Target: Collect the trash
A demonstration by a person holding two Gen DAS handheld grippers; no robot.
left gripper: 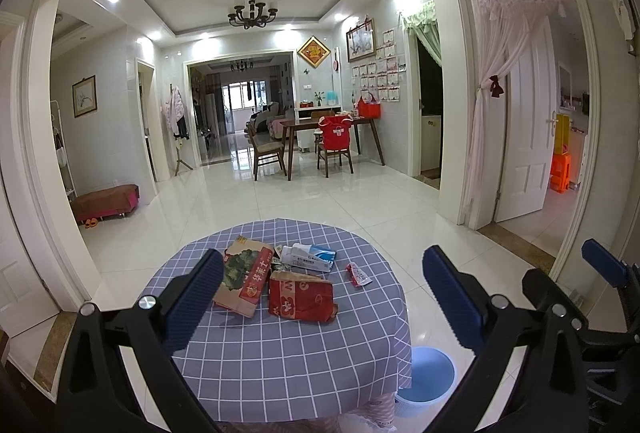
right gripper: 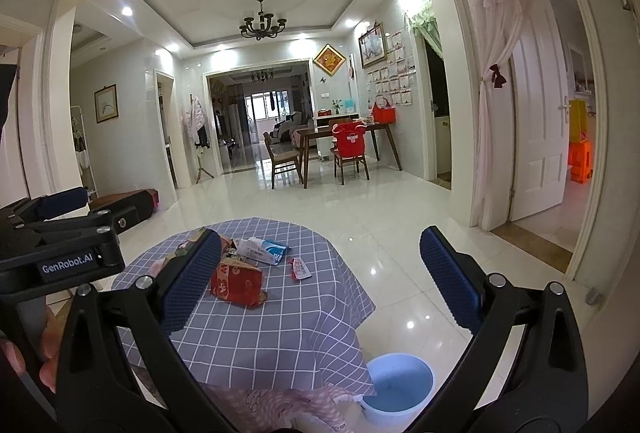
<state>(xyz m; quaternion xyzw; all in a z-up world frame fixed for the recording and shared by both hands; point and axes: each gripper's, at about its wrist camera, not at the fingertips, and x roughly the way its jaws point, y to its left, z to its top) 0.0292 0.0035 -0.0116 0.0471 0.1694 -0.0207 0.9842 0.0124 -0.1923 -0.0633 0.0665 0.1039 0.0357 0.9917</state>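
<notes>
Both grippers' fingers spread, trash (left gripper: 301, 296) on table (left gripper: 280, 353), possibly cartons.

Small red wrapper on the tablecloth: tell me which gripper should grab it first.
Right. The small red wrapper lies on the table's right side, nearest the right gripper and the blue bin. The left gripper, also open, faces the paper bags.

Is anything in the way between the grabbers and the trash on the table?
Nothing visible blocks them. Both the left gripper and right gripper are open, held above the checked tablecloth. The red paper bag lies nearest with bare cloth before it. The blue bin stands on the floor beside the table.
</notes>
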